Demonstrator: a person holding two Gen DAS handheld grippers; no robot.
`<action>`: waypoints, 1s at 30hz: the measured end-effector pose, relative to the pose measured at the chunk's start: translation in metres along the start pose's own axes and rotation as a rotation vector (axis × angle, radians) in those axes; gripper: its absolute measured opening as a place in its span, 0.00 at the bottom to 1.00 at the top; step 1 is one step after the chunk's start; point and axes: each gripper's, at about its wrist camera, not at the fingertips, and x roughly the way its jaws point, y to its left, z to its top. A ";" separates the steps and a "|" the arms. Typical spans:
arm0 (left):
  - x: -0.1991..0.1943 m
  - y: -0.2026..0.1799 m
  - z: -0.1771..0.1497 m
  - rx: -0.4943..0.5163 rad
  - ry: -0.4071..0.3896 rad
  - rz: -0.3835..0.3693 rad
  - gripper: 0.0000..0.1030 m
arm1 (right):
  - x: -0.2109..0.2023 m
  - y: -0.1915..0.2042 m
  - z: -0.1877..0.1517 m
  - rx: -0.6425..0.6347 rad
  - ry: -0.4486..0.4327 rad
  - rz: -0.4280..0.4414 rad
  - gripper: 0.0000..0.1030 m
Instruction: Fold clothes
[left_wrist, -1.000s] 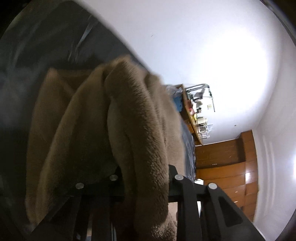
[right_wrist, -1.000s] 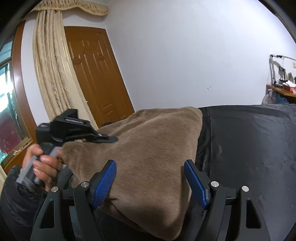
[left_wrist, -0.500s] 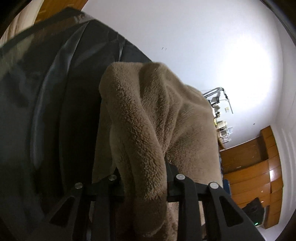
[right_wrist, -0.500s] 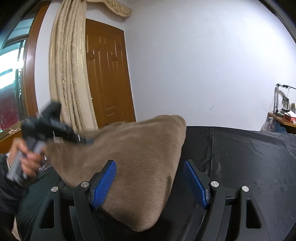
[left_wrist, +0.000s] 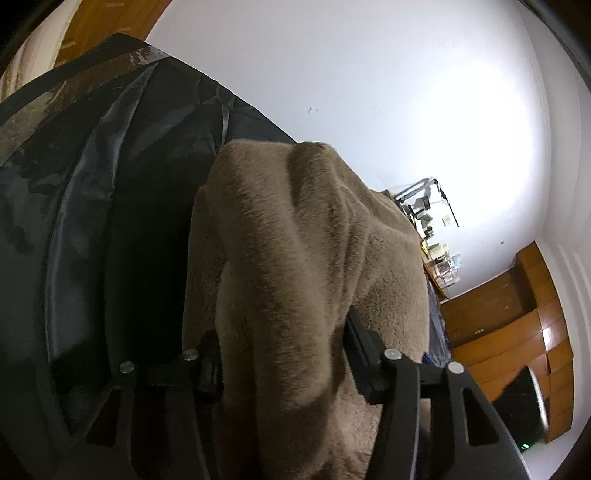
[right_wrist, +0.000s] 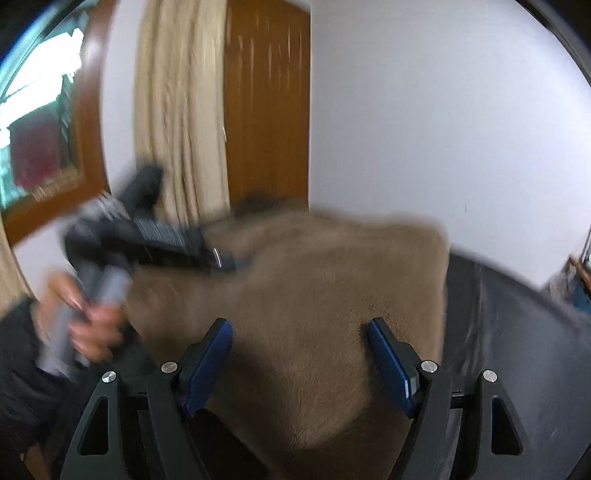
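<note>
A brown fleece garment lies heaped on a black glossy cover. A thick fold of it runs between the fingers of my left gripper, whose jaws are opening; the fold hangs loosely in the widened gap. In the right wrist view the same garment spreads below my right gripper. Its blue pads stand wide apart, opening slightly, and press on nothing. A hand holds the left gripper at the garment's left edge; this view is blurred.
The black cover stretches off to the right of the garment. Behind stand a wooden door, a beige curtain and a window. A cluttered shelf and wooden cabinets line the far wall.
The left jaws have spread apart around the fold they pinched. The right gripper's view has swung and rolled, blurring, and the garment now sits wider beneath it.
</note>
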 end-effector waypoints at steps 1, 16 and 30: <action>0.001 -0.001 -0.001 0.009 0.000 0.003 0.58 | 0.009 -0.002 -0.006 0.006 0.015 -0.008 0.80; -0.062 -0.043 -0.003 0.001 -0.095 -0.008 0.79 | 0.006 -0.012 -0.030 0.039 0.028 0.019 0.82; 0.023 0.012 0.016 -0.124 0.076 0.110 0.79 | 0.014 -0.013 -0.022 0.038 0.023 0.045 0.82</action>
